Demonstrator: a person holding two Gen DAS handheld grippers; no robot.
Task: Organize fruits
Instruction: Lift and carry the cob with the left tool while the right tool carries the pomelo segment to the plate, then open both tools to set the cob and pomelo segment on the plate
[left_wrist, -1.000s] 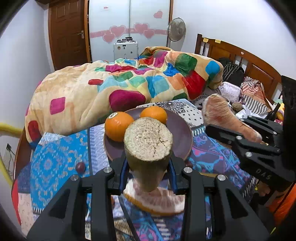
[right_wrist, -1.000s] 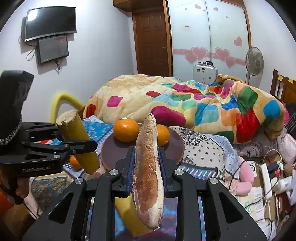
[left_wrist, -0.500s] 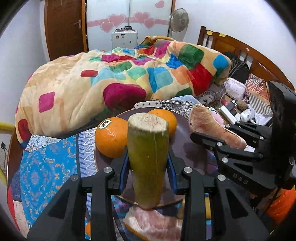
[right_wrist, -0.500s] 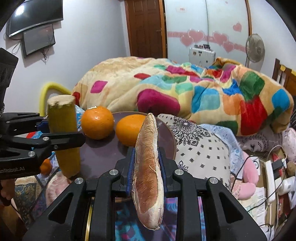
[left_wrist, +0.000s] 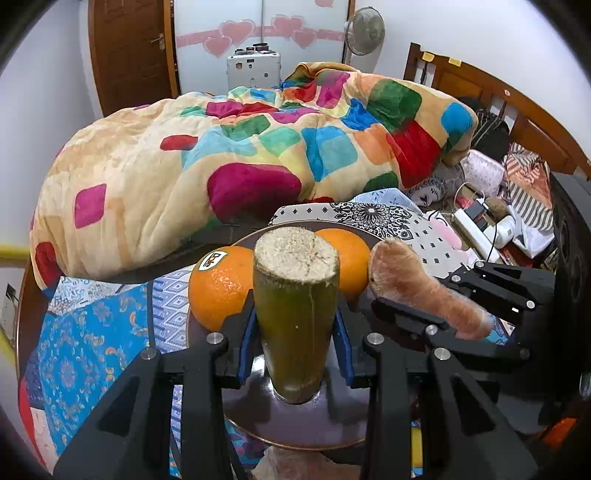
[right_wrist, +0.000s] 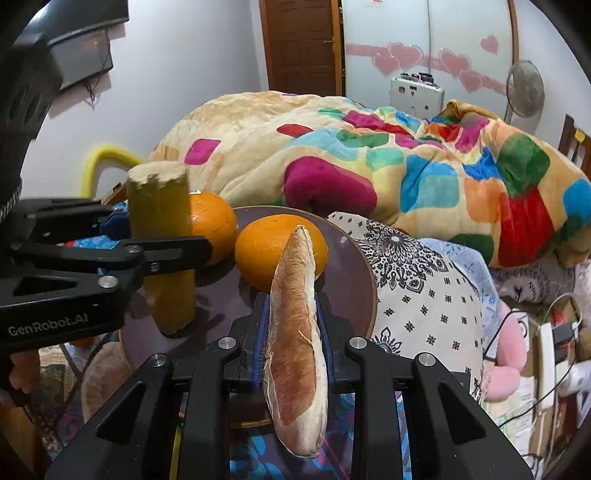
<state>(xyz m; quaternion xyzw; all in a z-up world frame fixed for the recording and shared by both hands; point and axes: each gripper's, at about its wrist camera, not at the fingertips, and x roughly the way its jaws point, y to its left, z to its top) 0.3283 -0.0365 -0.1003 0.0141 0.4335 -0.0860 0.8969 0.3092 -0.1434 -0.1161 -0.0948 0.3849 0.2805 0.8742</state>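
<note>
Sugarcane (left_wrist: 295, 317), a short green-yellow segment, is clamped upright between the jaws of the left gripper (left_wrist: 295, 332), and its lower end has been brought down to the dark plate (left_wrist: 354, 424), where a second ago it was still carried above the patterned cloth (left_wrist: 85, 354) short of the rim. Two oranges (left_wrist: 221, 284) sit on the plate just beyond the jaws. A pomelo wedge (right_wrist: 297, 354) is pinched edge-on between the jaws of the right gripper (right_wrist: 295, 328), held over the near rim of the plate with the nearer orange (right_wrist: 266, 254) just ahead; it too has been carried forward and lower. Both pieces are judged ready for release onto the plate. Another peeled piece (left_wrist: 303, 463) lies below the left jaws, off the plate.
</note>
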